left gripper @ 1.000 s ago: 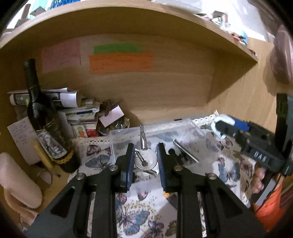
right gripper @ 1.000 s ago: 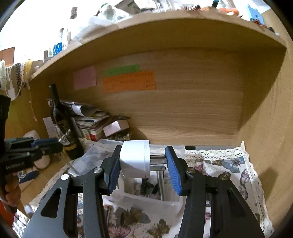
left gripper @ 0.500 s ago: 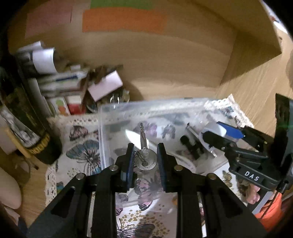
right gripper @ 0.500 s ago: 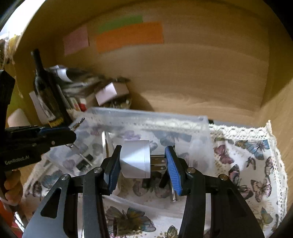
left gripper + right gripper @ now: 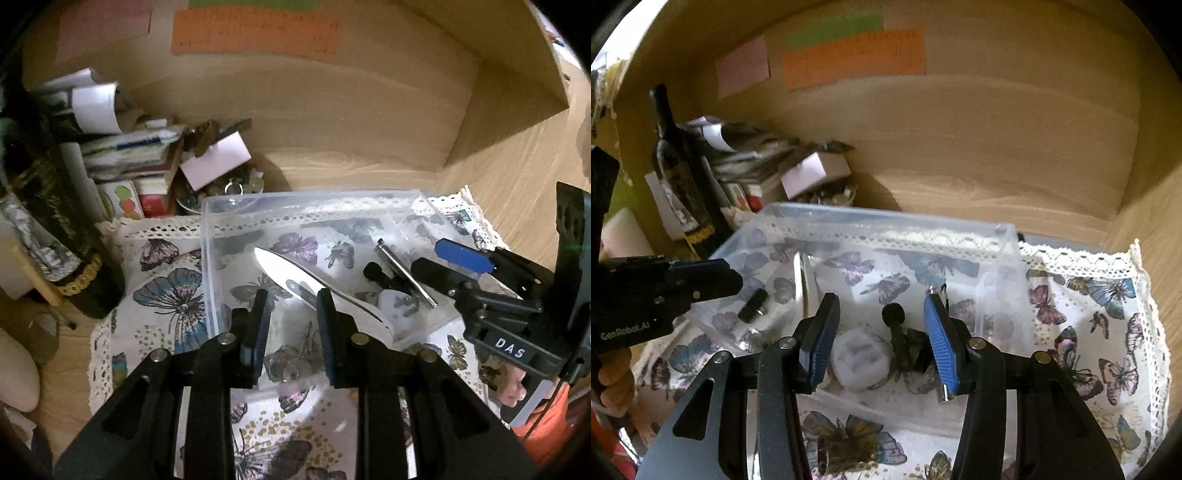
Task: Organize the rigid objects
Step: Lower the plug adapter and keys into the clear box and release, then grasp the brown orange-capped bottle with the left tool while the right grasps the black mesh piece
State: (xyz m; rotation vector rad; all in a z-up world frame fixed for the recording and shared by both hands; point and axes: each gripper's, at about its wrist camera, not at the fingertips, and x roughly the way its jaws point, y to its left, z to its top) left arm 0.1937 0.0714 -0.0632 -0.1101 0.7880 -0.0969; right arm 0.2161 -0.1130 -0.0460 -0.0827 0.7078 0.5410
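Observation:
A clear plastic bin (image 5: 207, 258) (image 5: 1008, 254) stands on a butterfly-print cloth (image 5: 162, 295) (image 5: 1108, 314). My left gripper (image 5: 290, 299) hangs open and empty over the bin's near edge; the keys (image 5: 295, 354) lie on the bin floor below it. My right gripper (image 5: 881, 306) is open and empty above the white plug adapter (image 5: 860, 354), which lies in the bin and also shows in the left wrist view (image 5: 393, 306). The bin also holds a metal spoon (image 5: 295, 277), a metal rod (image 5: 404, 271) and a black screw-like part (image 5: 895, 325).
A dark wine bottle (image 5: 48, 206) (image 5: 679, 173) stands left of the bin. Stacked papers and small boxes (image 5: 147, 155) sit behind it, with a bowl of small items (image 5: 229, 188). Wooden shelf walls (image 5: 997, 129) close the back and right.
Both grippers lowered toward the bin and opened. The left let go of the keys and the right let go of the white adapter; both items now lie in the bin.

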